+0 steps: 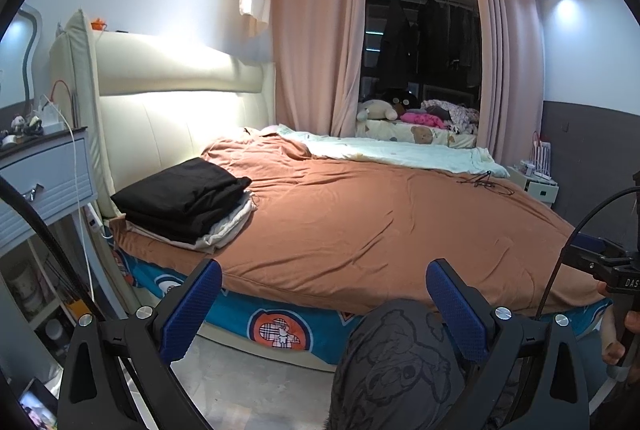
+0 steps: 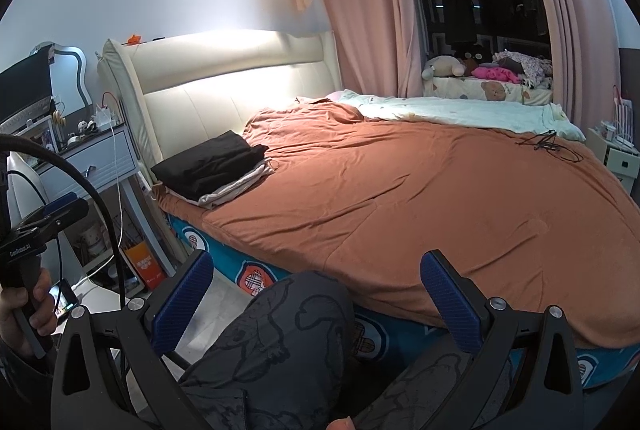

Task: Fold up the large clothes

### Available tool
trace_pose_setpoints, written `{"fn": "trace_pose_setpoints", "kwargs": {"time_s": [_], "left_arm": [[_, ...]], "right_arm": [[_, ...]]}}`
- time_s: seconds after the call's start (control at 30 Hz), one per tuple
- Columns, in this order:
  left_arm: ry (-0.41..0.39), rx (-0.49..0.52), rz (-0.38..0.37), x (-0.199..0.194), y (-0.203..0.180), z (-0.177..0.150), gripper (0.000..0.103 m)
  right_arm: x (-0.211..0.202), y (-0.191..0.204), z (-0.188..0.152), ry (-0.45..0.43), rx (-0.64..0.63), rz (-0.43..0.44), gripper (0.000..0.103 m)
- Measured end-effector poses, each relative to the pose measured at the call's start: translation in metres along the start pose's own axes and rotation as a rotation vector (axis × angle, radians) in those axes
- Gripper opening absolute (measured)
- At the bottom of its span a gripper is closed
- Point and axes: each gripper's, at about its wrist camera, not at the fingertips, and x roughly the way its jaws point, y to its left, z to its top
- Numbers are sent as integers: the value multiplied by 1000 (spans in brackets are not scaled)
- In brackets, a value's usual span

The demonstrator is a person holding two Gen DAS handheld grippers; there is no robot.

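Observation:
A stack of folded clothes, black garments [image 1: 182, 196] on top of a white one [image 1: 228, 226], lies on the orange bedspread [image 1: 380, 222] near the headboard. The same black stack [image 2: 212, 164] shows in the right wrist view. My left gripper [image 1: 324, 270] is open, held off the bed's near edge above a person's knee in grey printed trousers [image 1: 396, 362]. My right gripper [image 2: 316, 266] is open too, with nothing between its fingers, over the same trousers [image 2: 288, 330]. Each gripper appears in the other's view, held by a hand.
A cream headboard [image 1: 172, 86] backs the bed. A grey nightstand [image 1: 44, 182] with cables stands at the left. A pale blanket [image 1: 400, 150] and a thin black cable [image 1: 484, 184] lie at the far side. Pink curtains [image 1: 316, 42] frame a window seat with plush toys.

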Motion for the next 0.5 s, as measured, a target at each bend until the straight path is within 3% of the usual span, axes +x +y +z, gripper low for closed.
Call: {"fn": "trace_pose_setpoints", "kwargs": {"time_s": [0.5], "left_arm": [[-17, 1, 1, -8, 6, -1, 103]], "right_arm": [[-2, -2, 1, 4, 1, 3, 103]]}}
